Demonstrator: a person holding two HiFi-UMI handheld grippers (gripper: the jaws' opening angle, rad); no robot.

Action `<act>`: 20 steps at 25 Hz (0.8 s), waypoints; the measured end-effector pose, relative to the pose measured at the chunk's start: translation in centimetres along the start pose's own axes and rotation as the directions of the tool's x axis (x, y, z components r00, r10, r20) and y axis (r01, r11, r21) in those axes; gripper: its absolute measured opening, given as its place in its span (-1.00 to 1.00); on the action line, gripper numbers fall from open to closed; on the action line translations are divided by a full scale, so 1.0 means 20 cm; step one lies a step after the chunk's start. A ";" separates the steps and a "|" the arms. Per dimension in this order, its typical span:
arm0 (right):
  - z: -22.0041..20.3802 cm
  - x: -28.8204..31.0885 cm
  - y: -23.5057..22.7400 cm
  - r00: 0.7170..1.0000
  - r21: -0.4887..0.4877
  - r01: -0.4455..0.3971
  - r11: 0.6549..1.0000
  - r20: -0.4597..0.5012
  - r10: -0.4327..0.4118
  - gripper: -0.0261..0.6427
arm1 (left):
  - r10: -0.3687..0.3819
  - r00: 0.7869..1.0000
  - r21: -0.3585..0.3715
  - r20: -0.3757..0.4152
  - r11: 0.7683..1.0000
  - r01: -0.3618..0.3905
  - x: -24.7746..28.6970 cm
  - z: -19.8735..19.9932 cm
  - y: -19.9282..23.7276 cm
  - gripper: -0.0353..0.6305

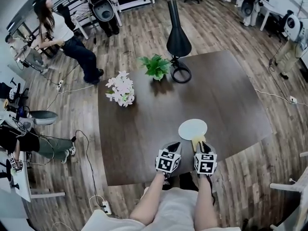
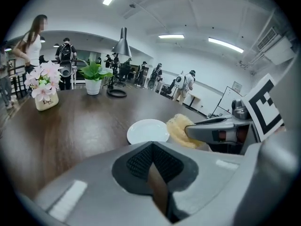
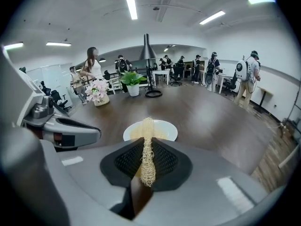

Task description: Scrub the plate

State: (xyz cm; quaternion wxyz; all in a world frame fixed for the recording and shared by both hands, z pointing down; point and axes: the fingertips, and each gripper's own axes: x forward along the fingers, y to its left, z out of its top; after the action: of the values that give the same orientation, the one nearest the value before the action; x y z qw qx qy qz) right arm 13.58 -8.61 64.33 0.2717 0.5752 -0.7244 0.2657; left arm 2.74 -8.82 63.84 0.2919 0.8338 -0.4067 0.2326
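Observation:
A small white plate [image 1: 192, 128] lies on the dark wooden table [image 1: 144, 129] near its front edge; it also shows as the plate [image 2: 147, 131] and the plate [image 3: 165, 129]. My right gripper [image 1: 199, 142] is shut on a flat yellow loofah scrubber [image 3: 146, 149], held on edge just short of the plate's near rim. The same scrubber [image 2: 180, 129] sticks out of the right gripper in the left gripper view. My left gripper [image 1: 172, 147] sits beside it, to the plate's near left, jaws shut with nothing between them.
A vase of pink and white flowers [image 1: 121, 90], a potted green plant [image 1: 156, 66] and a black lamp [image 1: 178, 44] with a ring base stand at the table's far side. People [image 1: 62, 32] stand and sit around the room, with cables on the floor.

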 end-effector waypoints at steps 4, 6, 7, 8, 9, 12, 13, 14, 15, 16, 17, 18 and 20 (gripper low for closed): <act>-0.03 -0.11 0.08 0.999 -0.005 0.029 1.000 0.018 -0.029 -0.72 | -0.034 0.999 0.017 0.016 0.999 0.034 -0.08 0.00 -0.06 -0.89; -0.02 -0.16 0.08 0.998 0.022 0.051 0.998 0.039 -0.052 -0.72 | -0.050 0.998 0.040 0.030 0.998 0.049 -0.13 0.02 -0.08 -0.89; -0.02 -0.18 0.09 0.997 0.034 0.063 0.997 0.050 -0.064 -0.72 | -0.059 0.998 0.052 0.037 0.997 0.058 -0.15 0.04 -0.10 -0.89; -0.02 -0.20 0.09 0.995 0.043 0.073 0.996 0.059 -0.075 -0.72 | -0.069 0.997 0.065 0.043 0.996 0.066 -0.16 0.05 -0.11 -0.89; -0.02 -0.21 0.10 0.994 0.049 0.080 0.996 0.066 -0.083 -0.72 | -0.079 0.996 0.079 0.046 0.994 0.075 -0.18 0.05 -0.12 -0.89; -0.06 -0.23 0.13 0.993 0.043 0.090 0.995 0.069 -0.093 -0.72 | -0.096 0.994 0.104 0.044 0.990 0.091 -0.19 0.04 -0.13 -0.89; -0.06 -0.23 0.14 0.993 0.045 0.090 0.995 0.071 -0.093 -0.73 | -0.099 0.994 0.109 0.043 0.990 0.094 -0.19 0.04 -0.14 -0.89; -0.07 -0.24 0.14 0.993 0.050 0.091 0.995 0.074 -0.095 -0.73 | -0.102 0.994 0.118 0.041 0.988 0.097 -0.20 0.04 -0.14 -0.89; -0.07 -0.25 0.15 0.992 0.055 0.094 0.994 0.078 -0.098 -0.73 | -0.106 0.994 0.128 0.040 0.987 0.100 -0.20 0.04 -0.15 -0.89; -0.07 -0.26 0.15 0.991 0.062 0.098 0.993 0.083 -0.103 -0.73 | -0.108 0.993 0.138 0.041 0.985 0.102 -0.21 0.04 -0.15 -0.89; -0.06 -0.26 0.14 0.990 0.071 0.101 0.992 0.088 -0.107 -0.73 | -0.111 0.993 0.148 0.043 0.984 0.103 -0.22 0.05 -0.15 -0.89; -0.06 -0.26 0.15 0.989 0.082 0.103 0.991 0.095 -0.111 -0.73 | -0.113 0.993 0.157 0.046 0.982 0.104 -0.23 0.06 -0.15 -0.89; -0.04 -0.27 0.16 0.988 0.096 0.103 0.990 0.105 -0.113 -0.73 | -0.116 0.992 0.176 0.047 0.979 0.106 -0.25 0.08 -0.15 -0.89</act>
State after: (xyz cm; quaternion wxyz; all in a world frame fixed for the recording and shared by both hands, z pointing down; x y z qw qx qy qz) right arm 11.53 -3.74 60.93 0.2190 0.6393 -0.6932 0.2509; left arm 2.60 -5.77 58.72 0.2192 0.8836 -0.3461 0.2266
